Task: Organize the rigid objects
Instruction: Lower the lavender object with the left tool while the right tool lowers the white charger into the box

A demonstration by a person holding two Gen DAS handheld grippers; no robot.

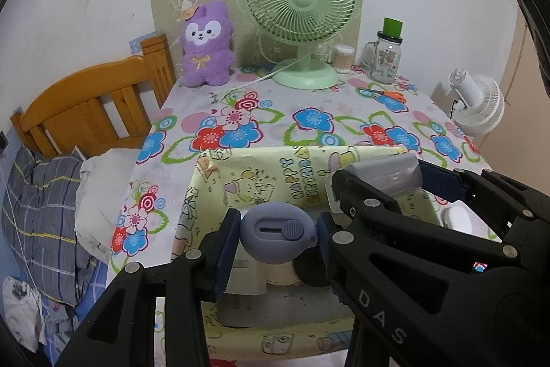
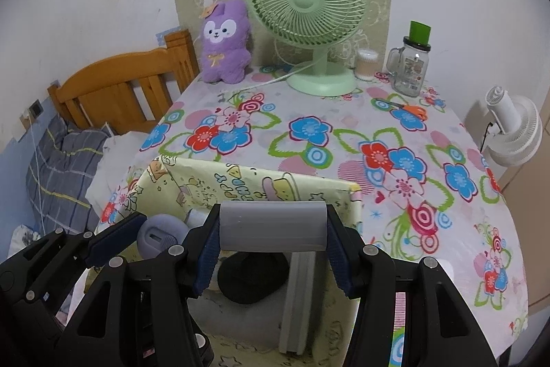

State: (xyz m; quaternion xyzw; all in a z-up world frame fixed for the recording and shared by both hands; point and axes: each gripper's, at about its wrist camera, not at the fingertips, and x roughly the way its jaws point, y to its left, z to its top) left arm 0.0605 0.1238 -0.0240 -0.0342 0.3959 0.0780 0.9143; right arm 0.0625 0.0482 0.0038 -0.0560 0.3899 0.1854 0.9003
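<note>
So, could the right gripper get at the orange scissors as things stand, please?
Probably not yet: the right gripper is shut on a grey roll. The way across the table to the scissors looks free.

Above the box (image 1: 213, 181), the left gripper (image 1: 276, 231) clamps a purple cutter (image 1: 275, 234); the right gripper (image 1: 388, 183) grips a grey roller (image 1: 385, 172).

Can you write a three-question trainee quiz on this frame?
1. True or false: the left tool grips the oval purple-grey box cutter.
2. The right tool holds: A) orange scissors B) grey cylinder C) glass jar?
3. Fill in: both tools hang over the yellow ____.

Key: 1 true. 2 B, the grey cylinder; the orange scissors and glass jar stay on the floral tablecloth. 3 box.
</note>
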